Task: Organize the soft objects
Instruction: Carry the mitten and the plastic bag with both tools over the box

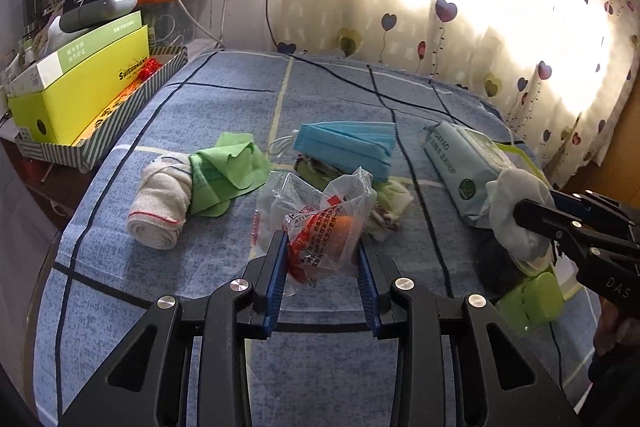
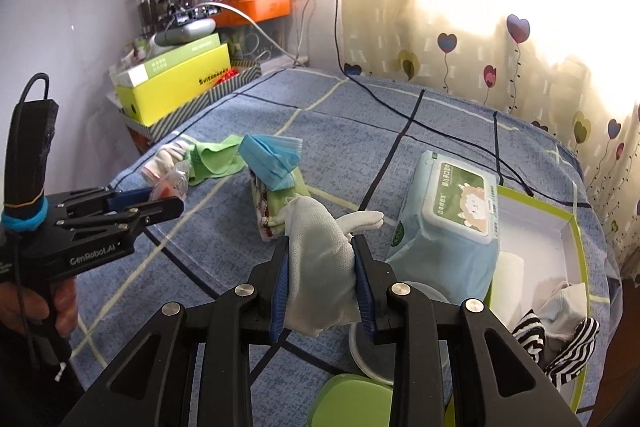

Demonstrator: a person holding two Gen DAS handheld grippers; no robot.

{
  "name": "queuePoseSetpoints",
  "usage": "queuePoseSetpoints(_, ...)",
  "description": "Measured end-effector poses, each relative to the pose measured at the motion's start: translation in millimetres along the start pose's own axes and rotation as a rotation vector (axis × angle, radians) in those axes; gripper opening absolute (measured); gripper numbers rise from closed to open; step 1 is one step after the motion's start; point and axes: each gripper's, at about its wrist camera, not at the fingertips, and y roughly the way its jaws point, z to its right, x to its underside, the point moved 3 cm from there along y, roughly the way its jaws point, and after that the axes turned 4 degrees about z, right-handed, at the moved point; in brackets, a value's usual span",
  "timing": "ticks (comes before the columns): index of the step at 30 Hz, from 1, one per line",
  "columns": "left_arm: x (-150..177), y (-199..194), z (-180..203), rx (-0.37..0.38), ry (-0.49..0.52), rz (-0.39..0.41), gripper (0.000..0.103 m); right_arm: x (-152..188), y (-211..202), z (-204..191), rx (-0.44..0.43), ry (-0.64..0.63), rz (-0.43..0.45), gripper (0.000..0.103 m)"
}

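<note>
My left gripper (image 1: pixel 322 251) is shut on a clear crinkled plastic bag (image 1: pixel 320 219) with red print and something orange inside, held above the blue bedspread (image 1: pixel 180 131). It also shows in the right wrist view (image 2: pixel 152 201). My right gripper (image 2: pixel 322 255) is shut on a white glove (image 2: pixel 320 259); in the left wrist view the glove (image 1: pixel 516 215) hangs from it. On the bed lie a rolled white towel (image 1: pixel 160 211), a green cloth (image 1: pixel 224 175), blue face masks (image 1: pixel 344 143), a patterned cloth (image 2: pixel 276 203) and a wet-wipes pack (image 2: pixel 452 223).
A green-rimmed white box (image 2: pixel 560 239) at the right holds striped socks (image 2: pixel 560 347) and white fabric. A round green lid (image 2: pixel 352 403) and a clear tub (image 2: pixel 376 351) sit below my right gripper. A yellow box (image 1: pixel 84 95) in a striped tray stands at the bed's left edge. A black cable (image 1: pixel 360 83) crosses the bed.
</note>
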Motion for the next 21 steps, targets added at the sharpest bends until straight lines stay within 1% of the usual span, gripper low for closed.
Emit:
queuePoseSetpoints(9,-10,-14,44,0.062,0.06,0.038,0.034,3,-27,11,-0.001,0.023,0.06,0.028)
queuePoseSetpoints(14,-13,-17,65,0.079,0.092,0.047,0.034,5,-39,21,0.009,0.046,0.087,0.028)
queuePoseSetpoints(21,-19,-19,84,0.097,0.122,0.06,0.034,8,-49,31,0.017,0.065,0.11,0.028)
